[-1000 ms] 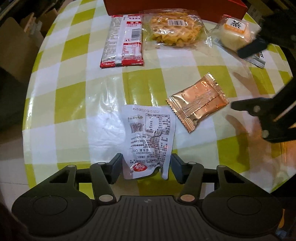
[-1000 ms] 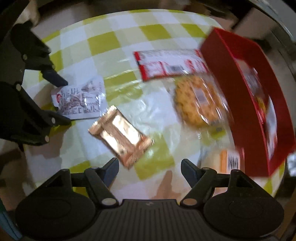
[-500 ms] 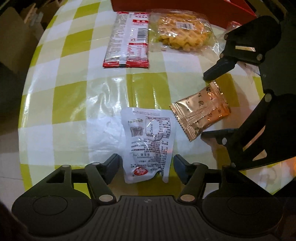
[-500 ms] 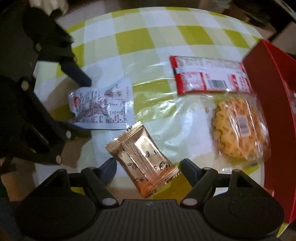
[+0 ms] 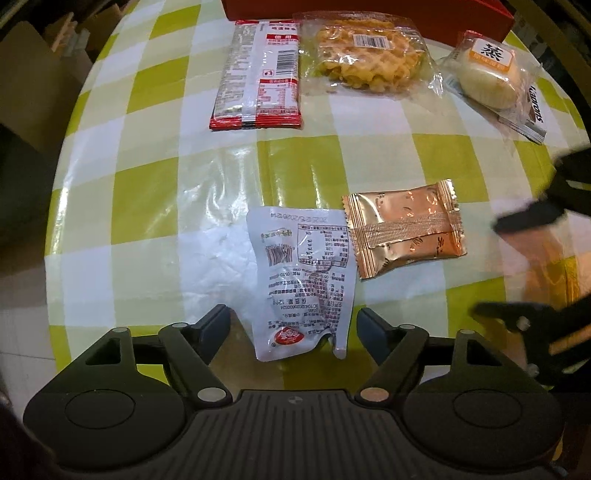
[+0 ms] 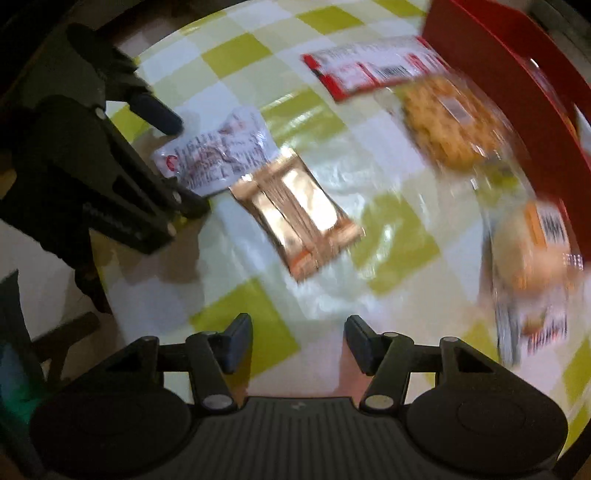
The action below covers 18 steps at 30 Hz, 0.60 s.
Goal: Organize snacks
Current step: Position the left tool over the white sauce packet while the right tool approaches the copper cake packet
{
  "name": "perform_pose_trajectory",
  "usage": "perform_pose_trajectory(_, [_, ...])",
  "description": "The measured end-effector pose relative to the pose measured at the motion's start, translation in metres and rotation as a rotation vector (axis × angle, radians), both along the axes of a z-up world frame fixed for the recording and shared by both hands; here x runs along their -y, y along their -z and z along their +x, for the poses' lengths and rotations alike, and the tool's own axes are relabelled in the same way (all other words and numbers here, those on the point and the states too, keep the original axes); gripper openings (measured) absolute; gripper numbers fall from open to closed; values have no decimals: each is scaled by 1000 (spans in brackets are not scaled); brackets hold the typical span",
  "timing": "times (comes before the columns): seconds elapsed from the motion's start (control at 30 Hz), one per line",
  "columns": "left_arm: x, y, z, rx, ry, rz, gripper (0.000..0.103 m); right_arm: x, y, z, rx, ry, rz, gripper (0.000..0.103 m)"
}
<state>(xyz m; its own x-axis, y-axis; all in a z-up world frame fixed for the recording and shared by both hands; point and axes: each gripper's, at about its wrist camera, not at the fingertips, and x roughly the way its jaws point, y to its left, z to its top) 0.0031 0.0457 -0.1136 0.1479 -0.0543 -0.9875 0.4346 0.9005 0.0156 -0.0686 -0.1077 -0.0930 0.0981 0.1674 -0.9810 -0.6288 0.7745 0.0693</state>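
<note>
The left gripper (image 5: 293, 325) points straight down over the near edge of a round table (image 5: 147, 192) covered in a green-and-white checked cloth. Its jaws are opening, and the lower end of a white snack pouch (image 5: 303, 280) lies flat between the two fingers, with a gap on either side, so neither pad presses on it. Just beside the pouch, toward the right edge of the table, lies a copper foil packet (image 5: 404, 232), almost touching the pouch at one corner. At the far edge of the table, a red-and-white wrapper (image 5: 258, 77) lies next to a clear bag of yellow fried snack (image 5: 364, 59); both sit against the wall of a red box (image 5: 369, 11). Toward the far right edge, a wrapped pale bun with an orange label (image 5: 487, 77) rests on a flat printed packet (image 5: 532, 118). The right gripper (image 6: 298, 341) hovers over bare cloth near the right edge of the table, well short of the copper foil packet. Its jaws are closing with nothing between them. The right wrist view is motion-blurred, so package print cannot be read there. In that view the left gripper appears at the upper left, its fingers straddling the white snack pouch.
</note>
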Motion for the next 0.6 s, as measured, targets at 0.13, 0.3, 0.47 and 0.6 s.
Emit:
perform_pose_trajectory(0.13, [-4, 0, 3, 13, -25, -2, 82, 13, -16, -5, 85, 37, 38, 64])
perform_pose_trajectory(0.3, [-4, 1, 9, 41, -49, 14, 87, -11, -19, 14, 173, -130, -11, 73])
perform_pose_trajectory(0.47, [-16, 1, 9, 6, -103, 4, 87, -43, -3, 44, 149, -312, -17, 74])
perform_pose_trajectory(0.6, [-22, 9, 14, 1, -115, 9, 92, -47, 9, 56, 129, -275, -3, 80])
